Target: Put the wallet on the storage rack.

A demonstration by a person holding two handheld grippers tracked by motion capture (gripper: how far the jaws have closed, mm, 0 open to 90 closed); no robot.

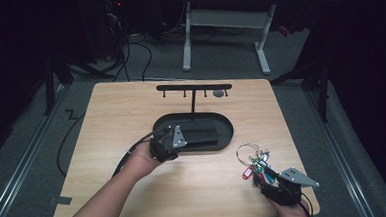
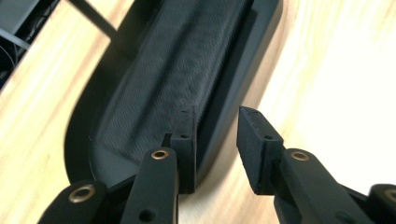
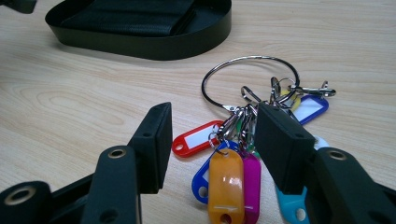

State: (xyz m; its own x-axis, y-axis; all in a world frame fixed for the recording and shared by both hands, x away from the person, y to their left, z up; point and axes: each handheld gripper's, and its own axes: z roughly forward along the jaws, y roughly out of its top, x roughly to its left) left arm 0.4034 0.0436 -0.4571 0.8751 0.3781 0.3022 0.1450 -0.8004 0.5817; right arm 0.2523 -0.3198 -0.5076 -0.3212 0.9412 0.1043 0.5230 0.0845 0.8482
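On the wooden tabletop [image 1: 195, 188], the right hand-held gripper [image 3: 212, 140], jaws spread, straddles a loose, jangly bunch of keys [image 3: 233, 163], best gripped by its stiff metal ring [image 3: 219, 70].

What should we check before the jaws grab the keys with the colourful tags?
1. Right gripper jaws open: ok, a clear gap.
2. Key bunch in front of those jaws: ok, the tags lie between them, not pinched.
3. Big ring lying flat on the table: ok.
4. Left gripper away from the keys: ok, it is over the black tray, jaws open, nothing between them.
5. Hook rack has free pegs: cannot tell, too small.
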